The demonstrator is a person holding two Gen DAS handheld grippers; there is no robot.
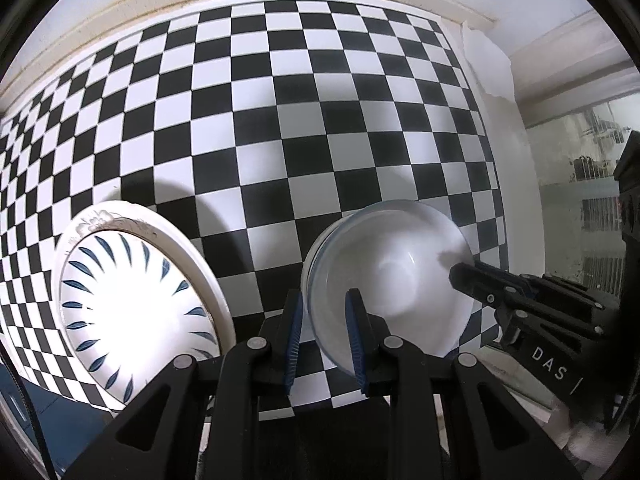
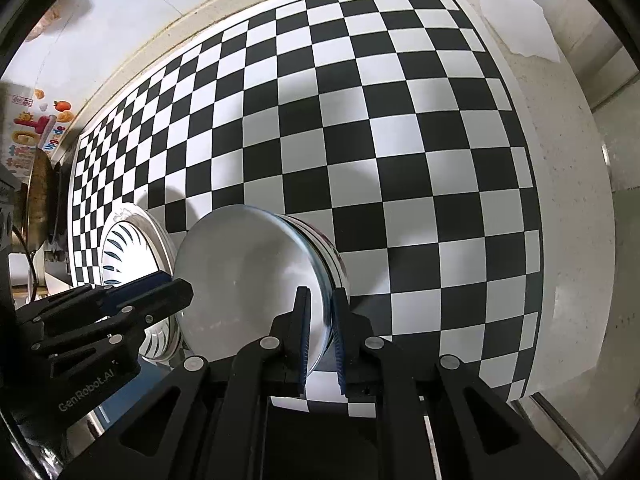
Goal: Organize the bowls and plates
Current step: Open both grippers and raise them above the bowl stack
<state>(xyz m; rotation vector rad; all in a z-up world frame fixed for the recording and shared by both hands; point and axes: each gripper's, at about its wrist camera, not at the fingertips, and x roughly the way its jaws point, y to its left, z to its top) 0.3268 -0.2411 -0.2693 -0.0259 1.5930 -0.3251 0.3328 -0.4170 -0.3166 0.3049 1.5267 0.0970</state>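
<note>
A white bowl (image 1: 392,280) with a thin blue rim line is held between both grippers over the checkered mat (image 1: 280,120). My left gripper (image 1: 324,340) is shut on the bowl's left rim. My right gripper (image 2: 322,340) is shut on the bowl's (image 2: 248,280) right rim; it also shows in the left wrist view (image 1: 464,276). My left gripper shows in the right wrist view (image 2: 176,288) at the bowl's left edge. A white plate (image 1: 132,304) with blue leaf marks lies to the left on a larger floral plate; it also shows in the right wrist view (image 2: 128,252).
The mat (image 2: 360,120) covers a pale counter (image 2: 568,200). A torn white paper (image 2: 516,20) lies at the far right corner. A wall with stickers (image 2: 36,120) and a round brown object (image 2: 38,192) stand at the far left. A glass panel (image 1: 580,184) is on the right.
</note>
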